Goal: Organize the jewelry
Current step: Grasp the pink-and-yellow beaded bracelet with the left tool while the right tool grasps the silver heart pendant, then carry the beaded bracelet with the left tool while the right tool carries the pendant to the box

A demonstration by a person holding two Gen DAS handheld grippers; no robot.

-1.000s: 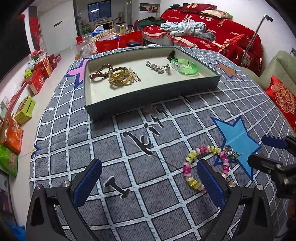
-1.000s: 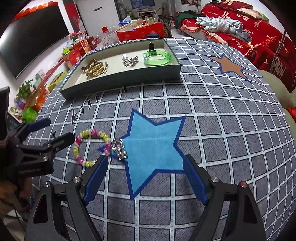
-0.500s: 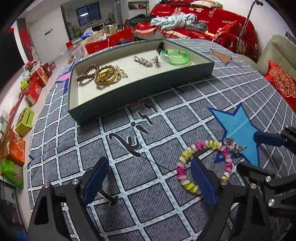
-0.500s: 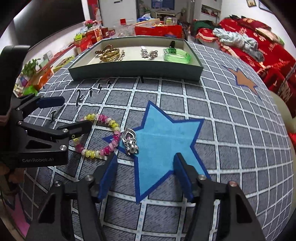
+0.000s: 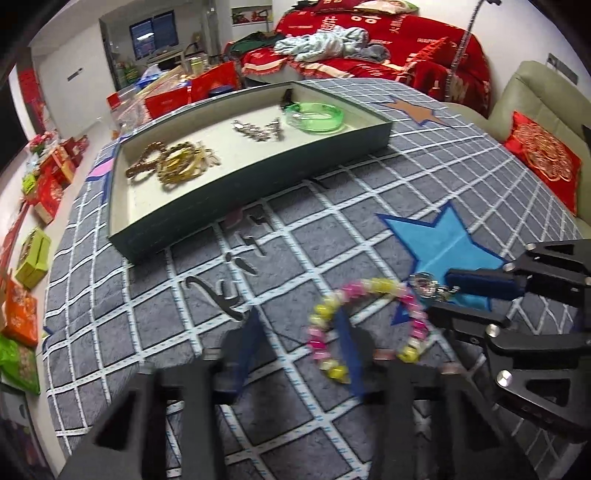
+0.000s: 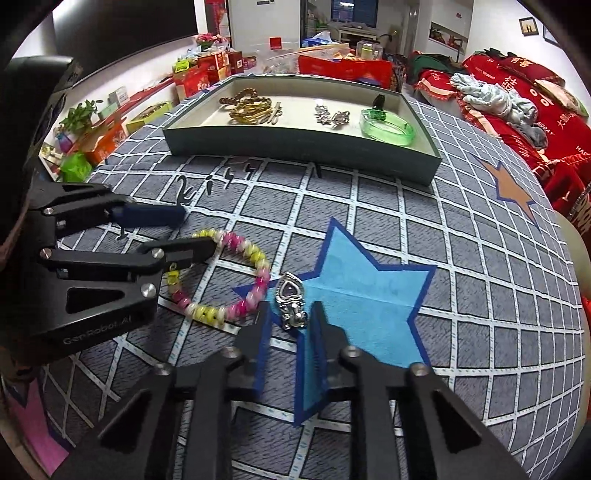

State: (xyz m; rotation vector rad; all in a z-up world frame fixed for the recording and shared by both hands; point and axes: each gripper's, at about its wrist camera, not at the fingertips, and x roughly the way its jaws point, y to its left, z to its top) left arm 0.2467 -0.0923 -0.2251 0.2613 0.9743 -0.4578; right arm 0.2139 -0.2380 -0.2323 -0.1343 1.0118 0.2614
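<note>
A pink and yellow bead bracelet (image 5: pixel 373 284) (image 6: pixel 258 262) lies on the grey checked cloth beside a silver heart charm (image 6: pixel 291 299) (image 5: pixel 424 284). My left gripper (image 5: pixel 297 317) (image 6: pixel 197 230) is closing. One finger is inside the bracelet's loop and one outside, with the bead strand between them and a gap still showing. My right gripper (image 6: pixel 290 308) (image 5: pixel 439 295) is closing too. Its blue pads flank the charm's lower end with only slivers of gap. Beyond stands a dark green tray (image 5: pixel 251 206) (image 6: pixel 295 144) holding gold and brown bracelets (image 6: pixel 247 107), silver pieces (image 6: pixel 330 116) and a green bangle (image 6: pixel 388 129).
A blue star patch (image 6: pixel 369 295) lies under the charm and an orange star (image 6: pixel 513 188) sits further right. Boxes and bags (image 5: pixel 29 258) line the floor at the left. A red-covered sofa (image 5: pixel 388 33) stands behind, a beige seat with a red cushion (image 5: pixel 543 155) to the right.
Both grippers came in closer and rolled, and their jaws narrowed. The left one now straddles the bracelet's strand and the right one now flanks the charm.
</note>
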